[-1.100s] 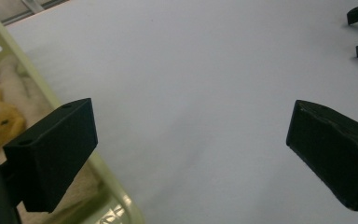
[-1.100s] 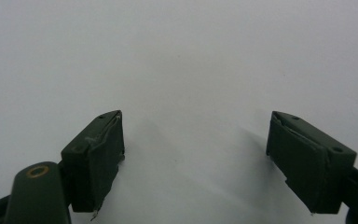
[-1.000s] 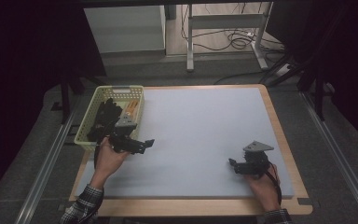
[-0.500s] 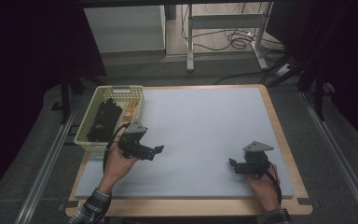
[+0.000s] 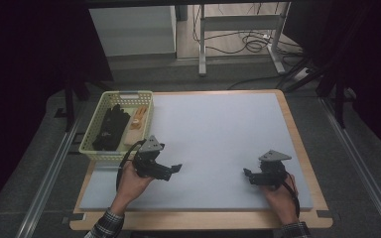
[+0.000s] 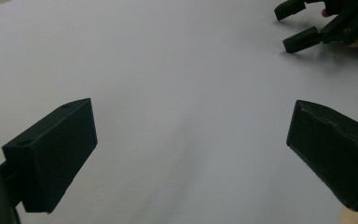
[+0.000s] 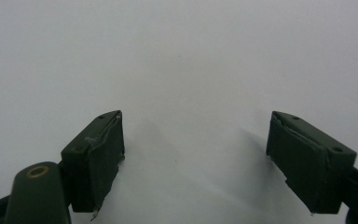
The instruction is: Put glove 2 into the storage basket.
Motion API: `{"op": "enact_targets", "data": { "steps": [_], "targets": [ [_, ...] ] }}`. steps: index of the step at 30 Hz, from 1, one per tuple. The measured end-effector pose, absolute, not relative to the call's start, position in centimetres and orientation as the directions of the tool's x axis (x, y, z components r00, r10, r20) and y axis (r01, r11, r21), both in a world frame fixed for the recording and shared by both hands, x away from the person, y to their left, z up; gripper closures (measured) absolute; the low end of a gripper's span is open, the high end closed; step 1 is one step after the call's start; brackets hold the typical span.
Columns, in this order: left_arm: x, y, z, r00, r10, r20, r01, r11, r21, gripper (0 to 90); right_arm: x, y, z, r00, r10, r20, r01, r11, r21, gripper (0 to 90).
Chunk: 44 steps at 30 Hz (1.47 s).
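Left tongs (image 5: 174,170) agape; right tongs (image 5: 247,175) agape.

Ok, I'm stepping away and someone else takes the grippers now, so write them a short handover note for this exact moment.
Left gripper: open, empty, over the mat just beside the basket.
Right gripper: open, empty, low over the mat's near right part.
Things: the black items and the tan wooden piece lie in the yellow basket at the table's left edge.
Done: nothing has been set on the mat.
Left: probably reach into the basket and take a piece out.
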<state>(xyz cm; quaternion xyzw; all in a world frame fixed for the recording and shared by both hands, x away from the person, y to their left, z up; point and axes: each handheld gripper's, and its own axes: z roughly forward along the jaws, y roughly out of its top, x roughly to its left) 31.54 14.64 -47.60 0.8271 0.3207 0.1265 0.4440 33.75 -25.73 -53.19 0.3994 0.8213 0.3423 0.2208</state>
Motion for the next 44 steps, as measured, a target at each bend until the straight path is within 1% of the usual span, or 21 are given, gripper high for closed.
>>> {"op": "enact_targets", "data": {
  "steps": [12, 20, 36, 44],
  "targets": [
    [30.2, 13.2, -50.4, 0.784, 0.617, -0.064, 0.409, -0.437, 0.801, 1.7, 33.7, -25.7, -53.2, -0.584, 0.807, -0.09, 0.504, 0.448, 0.739, 18.9],
    [29.9, 12.7, -52.1, 0.796, 0.599, -0.089, 0.423, -0.444, 0.79, 0.1, 33.7, -25.7, -53.2, -0.584, 0.806, -0.091, 0.503, 0.448, 0.739, 18.9],
    [29.9, 12.3, -54.8, 0.771, 0.636, -0.031, 0.471, -0.537, 0.7, 0.0, 33.8, -25.7, -53.2, -0.577, 0.812, -0.089, 0.511, 0.444, 0.736, 17.0],
    [30.1, 12.2, -54.9, 0.77, 0.636, -0.037, 0.48, -0.541, 0.691, 0.0, 34.0, -25.8, -53.2, -0.576, 0.814, -0.074, 0.522, 0.436, 0.733, 16.4]
  ]
}}
